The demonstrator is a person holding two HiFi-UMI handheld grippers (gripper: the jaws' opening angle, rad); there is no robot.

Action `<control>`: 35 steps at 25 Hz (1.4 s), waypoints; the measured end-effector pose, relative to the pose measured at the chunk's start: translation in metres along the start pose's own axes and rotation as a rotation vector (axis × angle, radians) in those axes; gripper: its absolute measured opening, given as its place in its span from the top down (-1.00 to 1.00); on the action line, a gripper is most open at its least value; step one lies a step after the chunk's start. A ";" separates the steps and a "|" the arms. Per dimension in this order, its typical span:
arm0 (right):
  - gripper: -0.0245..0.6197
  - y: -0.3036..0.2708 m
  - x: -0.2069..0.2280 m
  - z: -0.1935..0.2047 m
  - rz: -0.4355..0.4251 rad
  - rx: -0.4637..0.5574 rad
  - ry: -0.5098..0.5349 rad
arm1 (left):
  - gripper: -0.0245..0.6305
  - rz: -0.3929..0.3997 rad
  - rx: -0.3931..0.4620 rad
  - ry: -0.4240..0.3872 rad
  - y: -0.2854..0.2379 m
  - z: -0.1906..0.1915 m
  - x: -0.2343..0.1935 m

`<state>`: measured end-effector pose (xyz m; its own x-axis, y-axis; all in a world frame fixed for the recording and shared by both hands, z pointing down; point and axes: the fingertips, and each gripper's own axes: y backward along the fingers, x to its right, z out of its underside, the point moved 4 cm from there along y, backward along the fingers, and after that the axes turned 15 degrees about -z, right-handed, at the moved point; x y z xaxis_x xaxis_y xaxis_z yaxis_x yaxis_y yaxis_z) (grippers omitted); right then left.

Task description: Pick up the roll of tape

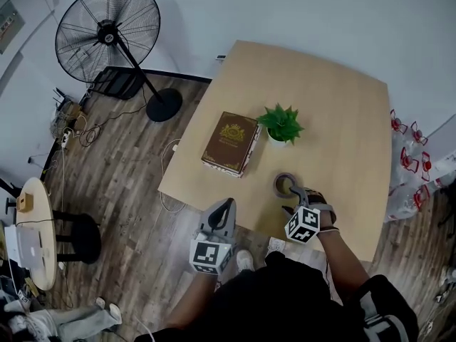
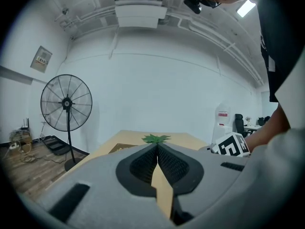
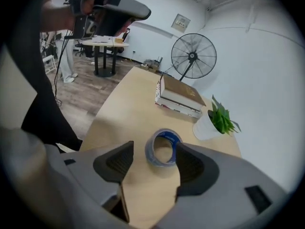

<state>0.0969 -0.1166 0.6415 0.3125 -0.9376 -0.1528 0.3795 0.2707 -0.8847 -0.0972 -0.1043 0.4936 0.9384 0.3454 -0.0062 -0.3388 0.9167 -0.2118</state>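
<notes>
Right gripper view shows the right gripper point(image 3: 153, 151) angled down, jaws wide apart, seemingly to straddle the roll of tape point(image 3: 163, 148) lying flat on the wooden table point(image 3: 128, 104) near the potted plant point(image 3: 220, 117), while the left gripper point(image 2: 157, 149) idles with its jaws together.

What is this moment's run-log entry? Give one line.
phase: reach | right gripper: open, over roll of tape, no grip | roll of tape: flat on table | left gripper: shut, empty

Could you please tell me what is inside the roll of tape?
Only bare table shows through the roll of tape; the right gripper covers its right edge.
</notes>
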 end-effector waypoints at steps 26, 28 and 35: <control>0.56 -0.071 0.011 0.010 -0.135 -0.195 0.084 | 0.91 -0.101 -0.039 0.018 0.001 0.018 -0.021; 0.57 -0.073 0.011 0.010 -0.140 -0.195 0.077 | 0.91 -0.097 -0.040 0.013 0.000 0.018 -0.021; 0.68 -0.071 0.010 0.003 -0.142 -0.177 0.064 | 0.91 -0.101 -0.053 0.008 0.003 0.021 -0.025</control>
<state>0.0758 -0.1447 0.7039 0.2086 -0.9770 -0.0441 0.2557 0.0981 -0.9618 -0.1229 -0.1058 0.5133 0.9681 0.2503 0.0099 -0.2390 0.9347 -0.2632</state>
